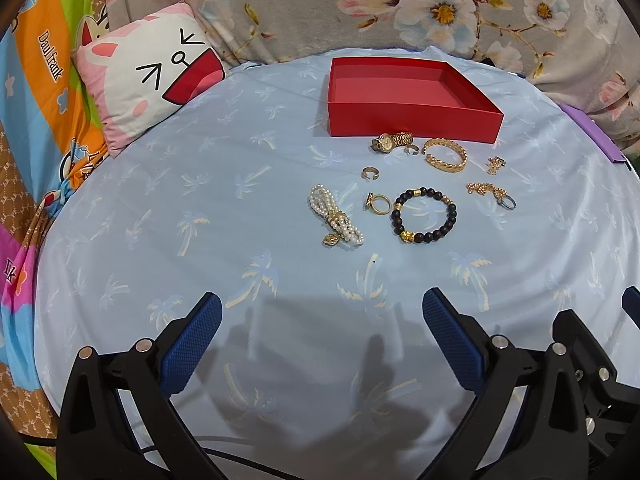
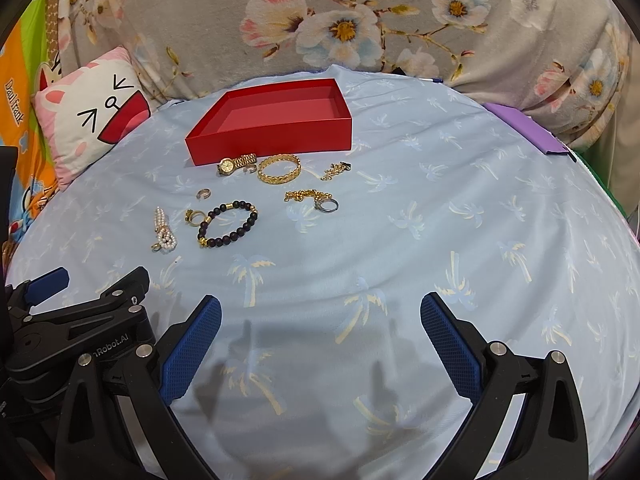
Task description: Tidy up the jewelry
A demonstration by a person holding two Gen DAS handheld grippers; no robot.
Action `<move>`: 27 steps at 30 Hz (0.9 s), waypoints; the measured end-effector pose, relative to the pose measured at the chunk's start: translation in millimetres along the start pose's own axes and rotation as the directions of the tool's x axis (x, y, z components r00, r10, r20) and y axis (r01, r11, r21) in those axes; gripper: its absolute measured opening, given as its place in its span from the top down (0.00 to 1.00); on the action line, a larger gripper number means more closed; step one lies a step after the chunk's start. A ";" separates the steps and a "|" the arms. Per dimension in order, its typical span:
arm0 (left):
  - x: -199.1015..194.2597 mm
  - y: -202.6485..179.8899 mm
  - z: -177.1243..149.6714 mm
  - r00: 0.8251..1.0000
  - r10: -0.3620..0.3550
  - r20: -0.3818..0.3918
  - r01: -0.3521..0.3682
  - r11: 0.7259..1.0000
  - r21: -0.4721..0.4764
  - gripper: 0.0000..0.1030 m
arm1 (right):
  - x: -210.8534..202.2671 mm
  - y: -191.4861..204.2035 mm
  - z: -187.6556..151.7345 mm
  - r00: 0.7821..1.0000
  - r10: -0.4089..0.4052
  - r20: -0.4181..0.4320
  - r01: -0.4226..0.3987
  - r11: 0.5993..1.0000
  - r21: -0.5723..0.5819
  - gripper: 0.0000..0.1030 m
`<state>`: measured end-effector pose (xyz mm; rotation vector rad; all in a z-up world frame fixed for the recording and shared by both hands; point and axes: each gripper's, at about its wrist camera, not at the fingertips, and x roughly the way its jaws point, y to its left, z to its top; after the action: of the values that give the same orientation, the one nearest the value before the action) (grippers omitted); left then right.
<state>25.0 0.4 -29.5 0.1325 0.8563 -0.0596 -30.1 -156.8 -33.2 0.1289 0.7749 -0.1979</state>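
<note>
An empty red box (image 1: 412, 122) (image 2: 276, 138) sits at the far side of the blue palm-print cloth. In front of it lie a gold watch (image 1: 390, 141) (image 2: 236, 163), a gold chain bangle (image 1: 445, 155) (image 2: 279, 168), a dark bead bracelet (image 1: 425, 215) (image 2: 228, 223), a pearl bracelet (image 1: 335, 216) (image 2: 165, 230), gold rings (image 1: 378, 203) (image 2: 195, 216), and gold chains (image 1: 486, 190) (image 2: 306, 195). My left gripper (image 1: 322, 314) is open and empty, well short of the jewelry. My right gripper (image 2: 320, 314) is open and empty, beside the left one.
A pink cat cushion (image 1: 148, 76) (image 2: 88, 116) lies at the far left. A purple book (image 2: 528, 130) lies at the cloth's far right edge. A floral blanket (image 1: 400, 4) rises behind the box. Bare cloth (image 2: 460, 220) spreads to the right of the jewelry.
</note>
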 end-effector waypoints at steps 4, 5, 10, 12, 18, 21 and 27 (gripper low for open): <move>3.3 -1.1 3.3 1.000 0.000 0.000 0.000 1.000 0.003 0.05 | 1.1 0.3 -0.3 1.000 -0.001 0.000 0.001 1.000 -0.001 0.05; 3.5 -1.1 3.4 1.000 0.000 0.000 0.000 1.000 0.003 0.05 | 1.2 0.0 -0.4 1.000 -0.001 -0.001 0.001 1.000 0.000 0.05; 4.6 -1.2 2.9 1.000 -0.001 -0.001 0.001 1.000 0.002 0.05 | 1.8 -0.2 -0.2 1.000 0.000 -0.002 0.000 1.000 0.001 0.05; 5.5 -1.7 2.6 1.000 -0.002 -0.002 0.002 1.000 0.003 0.05 | 1.4 -0.2 -0.1 1.000 -0.001 -0.002 0.001 1.000 0.000 0.05; 13.4 2.3 3.9 0.999 -0.033 -0.015 0.033 0.999 -0.002 0.05 | 15.0 -1.8 -0.6 1.000 -0.012 -0.014 0.012 1.000 -0.012 0.05; 20.2 10.2 8.8 0.999 -0.039 -0.014 0.039 0.999 -0.029 0.05 | 21.4 -5.8 0.4 1.000 -0.013 -0.023 0.013 1.000 -0.007 0.05; 38.1 34.5 16.3 0.999 -0.012 -0.036 0.009 0.997 -0.073 0.05 | 31.1 -10.0 2.6 0.999 -0.011 -0.038 0.011 1.000 -0.002 0.05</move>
<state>65.9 32.3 -44.6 0.0607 0.8946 -0.0359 -8.9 -171.0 -53.7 0.1271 0.8139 -0.2054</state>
